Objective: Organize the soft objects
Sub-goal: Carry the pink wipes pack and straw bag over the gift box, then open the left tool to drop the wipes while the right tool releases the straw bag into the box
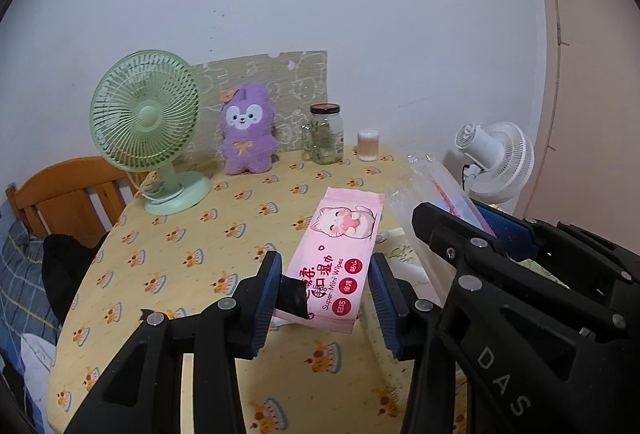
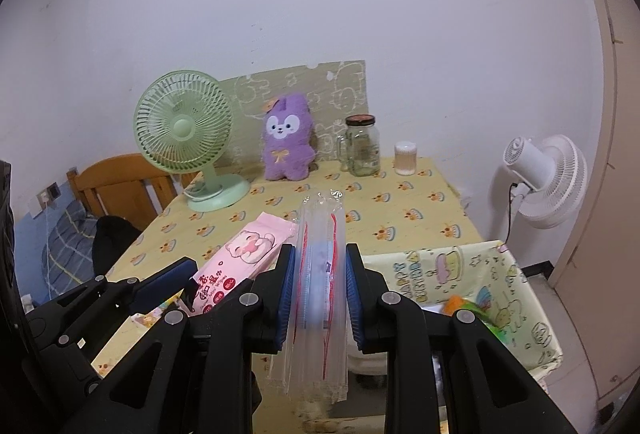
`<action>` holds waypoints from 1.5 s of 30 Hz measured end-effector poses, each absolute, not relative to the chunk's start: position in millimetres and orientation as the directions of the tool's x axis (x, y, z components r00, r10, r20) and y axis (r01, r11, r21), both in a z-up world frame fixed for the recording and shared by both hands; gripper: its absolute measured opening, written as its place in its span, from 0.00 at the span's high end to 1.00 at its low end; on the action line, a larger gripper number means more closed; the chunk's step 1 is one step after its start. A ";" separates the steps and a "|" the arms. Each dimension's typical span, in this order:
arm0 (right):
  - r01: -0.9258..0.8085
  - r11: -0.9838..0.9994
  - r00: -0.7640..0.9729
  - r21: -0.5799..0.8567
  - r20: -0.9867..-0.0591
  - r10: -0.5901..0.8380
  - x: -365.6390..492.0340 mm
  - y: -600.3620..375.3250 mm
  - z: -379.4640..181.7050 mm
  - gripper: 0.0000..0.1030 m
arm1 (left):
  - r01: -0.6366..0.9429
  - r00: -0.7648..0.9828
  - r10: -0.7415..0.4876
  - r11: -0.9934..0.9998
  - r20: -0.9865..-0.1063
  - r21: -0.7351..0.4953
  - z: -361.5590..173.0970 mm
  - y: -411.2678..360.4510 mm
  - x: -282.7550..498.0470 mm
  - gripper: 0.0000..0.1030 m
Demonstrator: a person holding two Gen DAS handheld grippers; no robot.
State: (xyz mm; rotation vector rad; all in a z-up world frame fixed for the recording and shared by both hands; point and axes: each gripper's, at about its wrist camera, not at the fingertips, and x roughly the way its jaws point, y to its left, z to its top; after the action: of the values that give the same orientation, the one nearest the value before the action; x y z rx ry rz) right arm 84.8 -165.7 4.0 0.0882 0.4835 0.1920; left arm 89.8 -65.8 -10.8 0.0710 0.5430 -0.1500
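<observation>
Left gripper [image 1: 326, 298] clamped on pink wet-wipes pack [image 1: 340, 254], pack lifted above the table [image 1: 192, 254], cat print up, far end pointing toward the wall. Right gripper [image 2: 320, 292] clamped on clear plastic pouch [image 2: 320, 274] with red and blue print, held upright on edge between the blue pads, blurred. Both grippers side by side over the near edge of the table. At the back: green fan [image 1: 146, 122], purple plush [image 1: 246, 130], glass jar [image 1: 326, 134], cotton-swab tub [image 1: 367, 145]. Fabric bin [image 2: 500, 290] sits at the right.
</observation>
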 end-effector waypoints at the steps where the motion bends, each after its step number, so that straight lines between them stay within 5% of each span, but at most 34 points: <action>1: -0.159 0.979 0.869 0.130 -0.452 0.201 85.5 -167.8 3.9 0.74 | 0.163 0.845 -0.125 0.986 -0.520 0.027 -10.6 -68.1 90.5 0.56; 45: 0.056 0.988 0.852 0.147 -0.523 0.030 98.5 -262.6 -38.0 0.74 | 0.343 0.733 -0.234 0.938 -0.639 0.049 -49.4 -165.2 122.2 0.60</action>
State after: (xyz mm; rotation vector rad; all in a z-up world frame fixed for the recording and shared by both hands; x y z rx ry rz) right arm 98.5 -262.6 -38.0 0.1594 0.5523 -0.0139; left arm 122.2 -165.2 -49.4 0.1683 0.6778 -0.3191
